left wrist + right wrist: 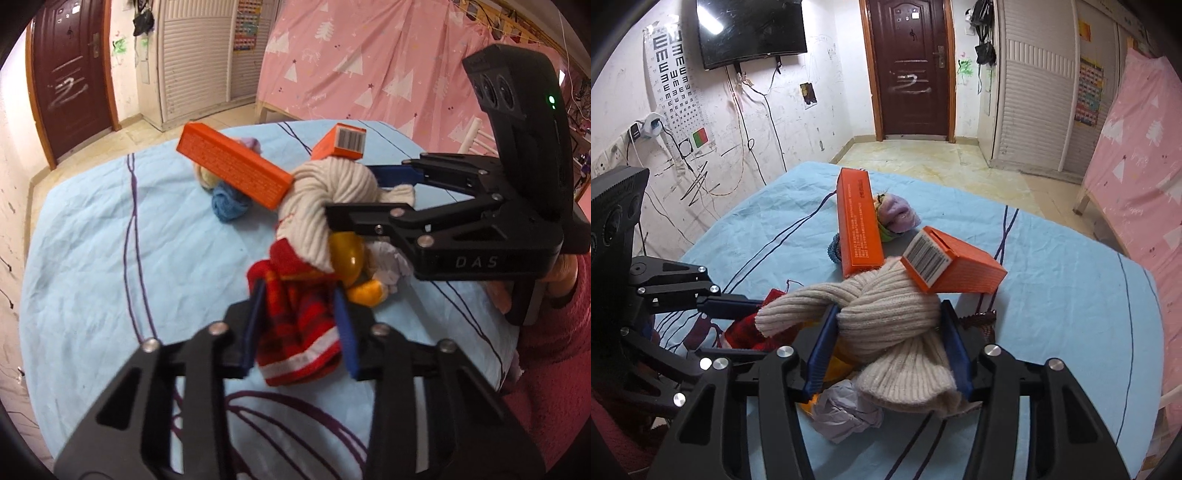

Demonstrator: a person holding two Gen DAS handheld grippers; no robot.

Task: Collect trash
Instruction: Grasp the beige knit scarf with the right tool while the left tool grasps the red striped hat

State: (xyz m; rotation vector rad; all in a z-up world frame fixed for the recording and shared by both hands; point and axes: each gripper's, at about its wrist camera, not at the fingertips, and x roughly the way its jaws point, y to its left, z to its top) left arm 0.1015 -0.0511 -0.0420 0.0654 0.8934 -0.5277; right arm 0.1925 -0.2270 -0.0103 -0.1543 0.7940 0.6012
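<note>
**Two grippers closed on cloth in a pile on a blue sheet**

The left gripper (299, 314) pinches a red striped cloth (295, 321). The right gripper (890, 343) clamps a knotted cream knit (886, 328). Crumpled paper (846, 410) lies just beneath it. Two orange boxes (858, 229) lean against the pile on the sheet (92, 240).

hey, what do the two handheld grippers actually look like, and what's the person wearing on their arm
Both the left gripper and right gripper are matte black linkage frames with silver rivets and blue finger pads. The right one carries "DAS" lettering and a black camera module with a green light. The person's sleeve is fuzzy dark pink.
</note>
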